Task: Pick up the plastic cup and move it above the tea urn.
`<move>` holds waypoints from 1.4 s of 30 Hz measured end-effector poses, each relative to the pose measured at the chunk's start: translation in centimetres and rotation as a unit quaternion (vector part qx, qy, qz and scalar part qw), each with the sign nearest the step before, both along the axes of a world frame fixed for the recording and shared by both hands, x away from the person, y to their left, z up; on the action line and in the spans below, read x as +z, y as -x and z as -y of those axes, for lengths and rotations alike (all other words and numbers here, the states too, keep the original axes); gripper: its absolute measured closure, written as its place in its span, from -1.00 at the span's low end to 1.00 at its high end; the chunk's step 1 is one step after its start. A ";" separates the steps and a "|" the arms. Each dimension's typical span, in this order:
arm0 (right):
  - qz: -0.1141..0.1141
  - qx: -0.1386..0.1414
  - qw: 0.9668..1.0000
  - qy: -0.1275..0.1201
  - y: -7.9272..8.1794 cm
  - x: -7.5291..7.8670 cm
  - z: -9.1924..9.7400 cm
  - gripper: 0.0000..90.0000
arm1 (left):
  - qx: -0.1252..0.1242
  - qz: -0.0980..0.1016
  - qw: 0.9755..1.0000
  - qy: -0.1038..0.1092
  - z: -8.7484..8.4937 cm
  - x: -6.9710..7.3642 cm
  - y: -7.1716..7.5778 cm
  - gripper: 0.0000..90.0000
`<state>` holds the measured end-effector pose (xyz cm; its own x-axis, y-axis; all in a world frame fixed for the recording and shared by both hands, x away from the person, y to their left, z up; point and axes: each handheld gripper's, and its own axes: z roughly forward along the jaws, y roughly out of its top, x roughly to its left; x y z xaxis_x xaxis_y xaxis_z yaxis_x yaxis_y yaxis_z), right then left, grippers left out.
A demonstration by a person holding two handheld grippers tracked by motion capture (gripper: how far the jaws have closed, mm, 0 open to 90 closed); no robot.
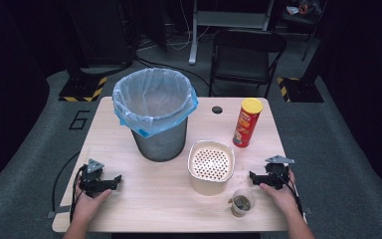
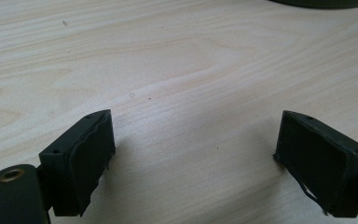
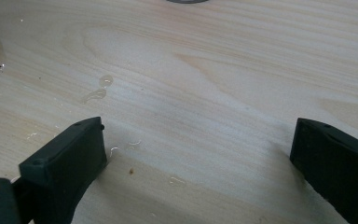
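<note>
On the table (image 1: pixel 129 209), both the left gripper (image 1: pixel 115 180) and right gripper (image 1: pixel 253 177) rest with jaws wide apart, near a cup (image 1: pixel 241 203); the red can's (image 1: pixel 246 123) label is unreadable.

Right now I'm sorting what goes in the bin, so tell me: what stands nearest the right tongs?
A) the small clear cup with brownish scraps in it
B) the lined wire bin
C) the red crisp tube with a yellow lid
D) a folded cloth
A: the small clear cup stands just left of the hand holding the right tongs; the bin and tube are farther back.
</note>
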<state>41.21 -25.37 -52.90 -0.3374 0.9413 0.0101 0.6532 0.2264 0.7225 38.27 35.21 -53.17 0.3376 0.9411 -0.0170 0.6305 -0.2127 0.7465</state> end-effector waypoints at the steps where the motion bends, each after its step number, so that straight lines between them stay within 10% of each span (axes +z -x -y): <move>1: 0.000 0.000 1.000 0.001 0.0 0.0 0.0 -0.92 | 0.000 -0.001 1.000 -0.001 0.0 0.0 0.0 -0.75; 29: 0.005 0.014 1.000 -0.004 0.4 0.3 -0.3 -0.63 | 0.023 0.001 1.000 -0.005 0.3 0.1 0.4 -0.71; 42: 0.031 0.021 0.999 -0.006 0.6 4.8 -0.6 -0.07 | 0.078 -0.004 0.997 -0.005 0.6 0.1 0.7 -0.70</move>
<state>40.62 -24.75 -48.09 -0.3762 0.9265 -0.0007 0.5974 0.2431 0.7643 37.55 34.62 -53.07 0.1866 0.9824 -0.0090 0.6631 -0.1192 0.7390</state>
